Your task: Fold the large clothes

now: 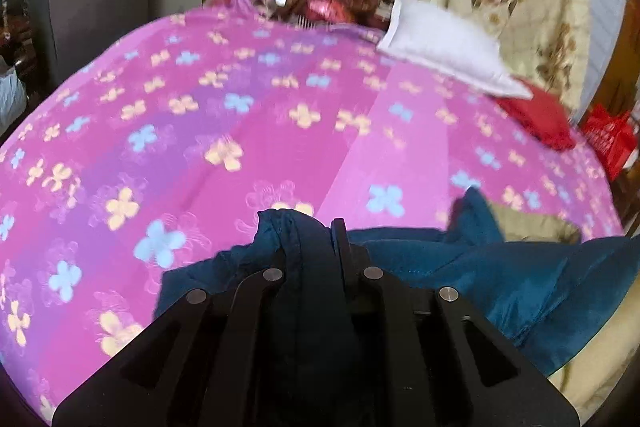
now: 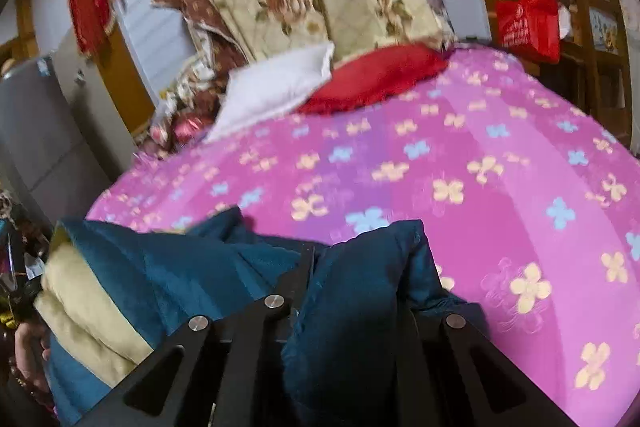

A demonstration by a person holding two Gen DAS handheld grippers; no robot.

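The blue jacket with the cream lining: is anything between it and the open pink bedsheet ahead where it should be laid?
Nothing visible. Both the left gripper and the right gripper are shut on the blue jacket with cream lining. The pink flowered bedsheet ahead is bare; the white pillow and red cushion lie at its far end.

**Teal garment bunched in both tongs**

The teal-blue garment [image 1: 500, 279] is a large, slightly shiny piece with a pale cream lining [image 2: 84, 311] that shows where it folds back on the far left. It is crumpled, not flat. One gathered ridge of cloth is pinched between the fingers of the left tongs [image 1: 308, 231], and another bunch rises up through the right tongs [image 2: 360, 251], covering one finger. Between the two, the fabric sags in loose folds, just above the bed [image 1: 240, 99] ahead of them.
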